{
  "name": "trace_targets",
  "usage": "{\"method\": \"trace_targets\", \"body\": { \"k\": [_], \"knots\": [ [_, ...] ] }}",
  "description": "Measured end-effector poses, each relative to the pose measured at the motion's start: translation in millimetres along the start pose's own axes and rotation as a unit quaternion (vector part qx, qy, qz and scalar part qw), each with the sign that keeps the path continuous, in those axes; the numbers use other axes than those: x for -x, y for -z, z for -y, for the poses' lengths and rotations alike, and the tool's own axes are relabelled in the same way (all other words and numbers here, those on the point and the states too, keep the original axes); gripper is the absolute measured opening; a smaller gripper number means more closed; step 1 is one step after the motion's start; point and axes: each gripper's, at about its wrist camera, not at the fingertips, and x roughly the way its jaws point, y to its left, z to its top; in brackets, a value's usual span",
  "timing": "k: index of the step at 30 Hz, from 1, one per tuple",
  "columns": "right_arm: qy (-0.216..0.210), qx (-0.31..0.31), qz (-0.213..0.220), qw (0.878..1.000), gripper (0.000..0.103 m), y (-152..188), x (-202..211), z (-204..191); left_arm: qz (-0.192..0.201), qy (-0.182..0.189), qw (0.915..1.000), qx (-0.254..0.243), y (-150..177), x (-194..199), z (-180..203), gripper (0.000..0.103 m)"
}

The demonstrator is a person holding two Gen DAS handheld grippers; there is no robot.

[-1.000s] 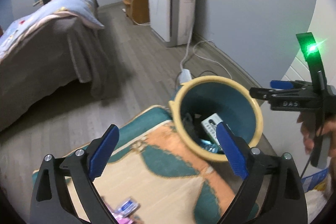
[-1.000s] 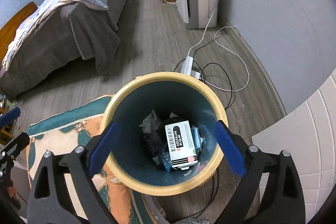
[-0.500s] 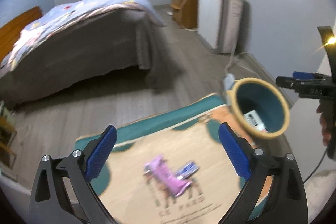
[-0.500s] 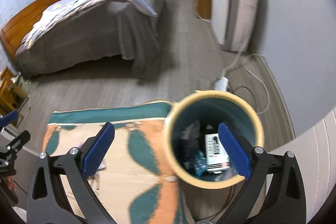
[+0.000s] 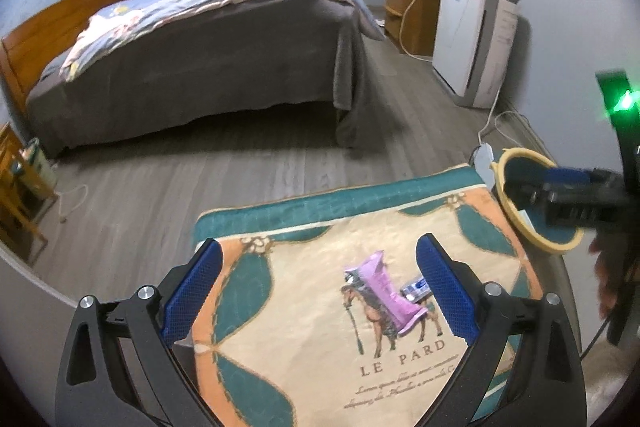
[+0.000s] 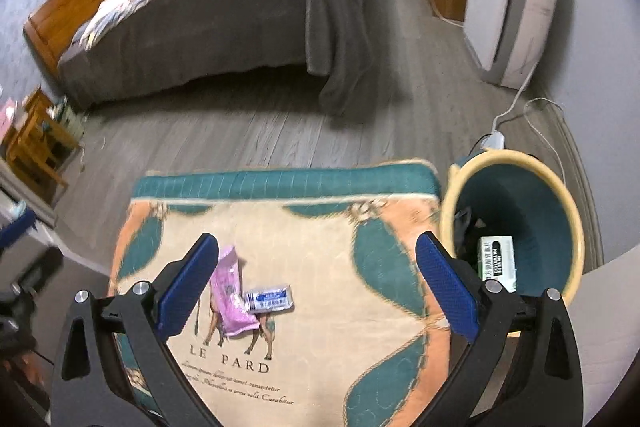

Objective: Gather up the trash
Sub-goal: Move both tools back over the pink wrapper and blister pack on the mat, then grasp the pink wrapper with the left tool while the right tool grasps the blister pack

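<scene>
A pink wrapper [image 5: 386, 297] [image 6: 232, 293] and a small blue-and-white packet [image 5: 416, 287] [image 6: 269, 299] lie together on the patterned cloth [image 5: 320, 347] [image 6: 320, 267]. A teal bin with a yellow rim [image 6: 568, 211] [image 5: 520, 223] stands right of the cloth, holding a white box [image 6: 496, 261] and other trash. My left gripper [image 5: 318, 291] is open and empty, above the cloth with the wrapper between its fingers. My right gripper [image 6: 318, 291] is open and empty, above the cloth left of the bin; it shows in the left wrist view [image 5: 568, 195] over the bin.
A bed [image 5: 200, 67] with a grey cover stands beyond the cloth across grey floor. A white appliance [image 5: 472, 43], a wooden cabinet [image 5: 408, 15] and a power strip with cables [image 6: 494, 141] are at the right wall. A wooden stand [image 6: 36, 143] is at left.
Both grippers have swung left and back from over the bin. The cloth with the pink wrapper and packet now fills the lower middle of both views. Both stay open.
</scene>
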Motion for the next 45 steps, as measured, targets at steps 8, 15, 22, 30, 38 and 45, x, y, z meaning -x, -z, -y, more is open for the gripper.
{"method": "trace_targets", "body": {
  "k": [8, 15, 22, 30, 38, 45],
  "knots": [
    [0.012, 0.048, -0.038, 0.998, 0.097, 24, -44, -12, -0.029, 0.004, 0.9992, 0.029, 19, -36, -12, 0.097],
    [0.017, 0.084, -0.093, 0.992, 0.097, 38, -89, -20, -0.073, -0.007, 0.9972, -0.014, 28, -74, -1, 0.097],
    [0.006, 0.133, -0.144, 0.981, 0.095, 58, -125, -42, -0.102, -0.025, 0.9942, -0.022, 34, -101, -7, 0.097],
    [-0.032, 0.119, -0.192, 0.974, 0.073, 70, -149, -51, -0.125, -0.032, 0.9913, -0.028, 39, -119, -10, 0.097],
    [-0.044, 0.141, -0.2, 0.969, 0.058, 76, -155, -61, -0.14, -0.026, 0.989, -0.039, 42, -132, -1, 0.097],
    [0.009, 0.158, -0.195, 0.968, 0.057, 66, -153, -41, -0.155, -0.023, 0.9869, -0.041, 53, -147, 13, 0.097]
  ]
}}
